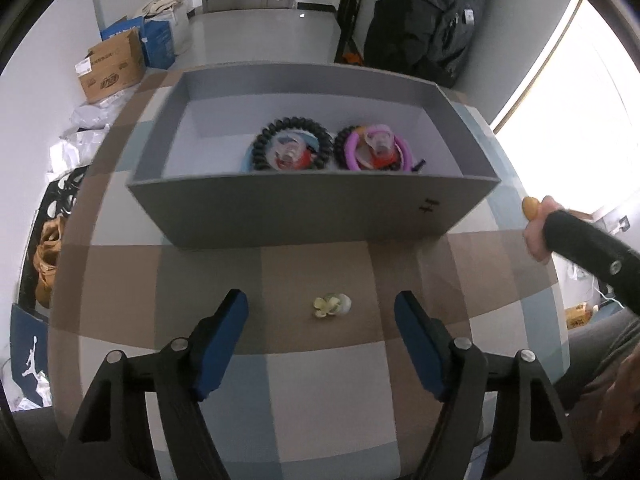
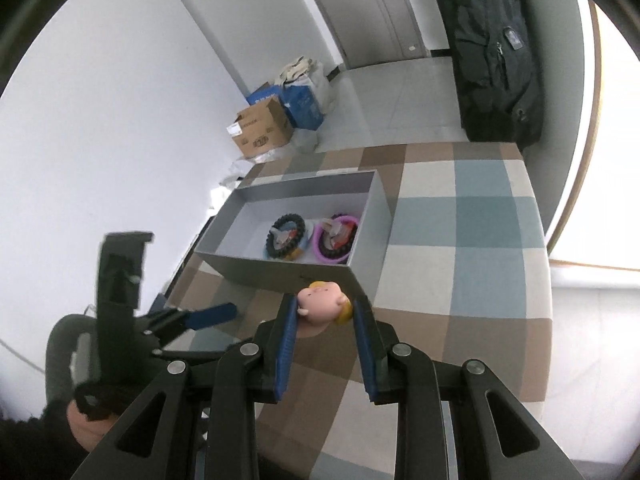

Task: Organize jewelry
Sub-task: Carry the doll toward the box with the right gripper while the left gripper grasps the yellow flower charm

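Big checked table (image 1: 320, 392) takes up most of the view, and the grey box (image 1: 304, 212) sits on it toward the far side. Inside the box, on the right half of the floor, there's a black bead bracelet (image 1: 292, 148) and right next to it a purple ring (image 1: 374, 148) lying over another dark bead loop. Each has a little figure sitting in the middle; details are too blurry to call. The left half of the box floor is bare.

On the table in front of the box lies a small pale yellow charm (image 1: 332, 306), right between the left gripper (image 1: 320, 322) fingers. Those jaws are spread wide and not touching it.

The right gripper (image 2: 325, 332) is clamped on a pink pig head (image 2: 322, 302) with a yellow back, held near the box's front right corner.

Boxes (image 2: 264, 130) and bags sit on the floor by the wall.
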{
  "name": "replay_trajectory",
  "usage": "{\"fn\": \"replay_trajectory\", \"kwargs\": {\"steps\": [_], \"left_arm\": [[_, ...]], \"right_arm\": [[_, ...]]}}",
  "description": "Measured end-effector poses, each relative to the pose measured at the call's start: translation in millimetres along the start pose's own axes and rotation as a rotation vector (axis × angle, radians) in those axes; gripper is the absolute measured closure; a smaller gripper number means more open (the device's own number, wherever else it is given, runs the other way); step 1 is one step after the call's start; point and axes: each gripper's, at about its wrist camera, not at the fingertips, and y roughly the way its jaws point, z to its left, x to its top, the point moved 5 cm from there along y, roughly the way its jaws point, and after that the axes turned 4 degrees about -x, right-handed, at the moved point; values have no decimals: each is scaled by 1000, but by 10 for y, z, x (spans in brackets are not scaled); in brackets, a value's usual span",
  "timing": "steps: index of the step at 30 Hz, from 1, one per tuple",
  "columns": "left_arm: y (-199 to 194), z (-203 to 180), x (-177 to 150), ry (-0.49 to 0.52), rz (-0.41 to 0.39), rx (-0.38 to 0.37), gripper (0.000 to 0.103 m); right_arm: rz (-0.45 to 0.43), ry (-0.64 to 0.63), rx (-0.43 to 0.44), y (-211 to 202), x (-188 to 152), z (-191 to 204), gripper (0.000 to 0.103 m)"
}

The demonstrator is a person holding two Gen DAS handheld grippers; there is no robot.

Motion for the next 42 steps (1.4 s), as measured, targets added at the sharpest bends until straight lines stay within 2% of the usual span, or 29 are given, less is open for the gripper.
{"fn": "replay_trajectory", "kwargs": {"steps": [5, 9, 11, 13, 21, 25, 35, 42], "left_arm": [[3, -60, 1, 28, -5, 23, 45], [21, -83, 5, 62, -21, 65, 61], [13, -89, 1, 71, -22, 66, 71], [-5, -79, -10, 67, -20, 55, 89], [10, -121, 8, 67, -13, 36, 91], [-26, -106, 47, 45, -23, 2, 91], [-210, -83, 160, -36, -72, -143, 91], [-396, -25, 328, -115, -129, -284, 91]], "right_arm": [[-9, 9, 2, -34, 16, -46, 76], [-19, 24, 5, -75, 29, -87, 76], [-27, 30, 6, -96, 38, -103, 76], [-28, 34, 8, -101, 39, -114, 76], [-30, 29, 5, -110, 35, -102, 76], [-30, 34, 8, -104, 44, -94, 76], [-40, 51, 17, -65, 125, -58, 76], [-53, 51, 44, -32, 234, 44, 76]]}}
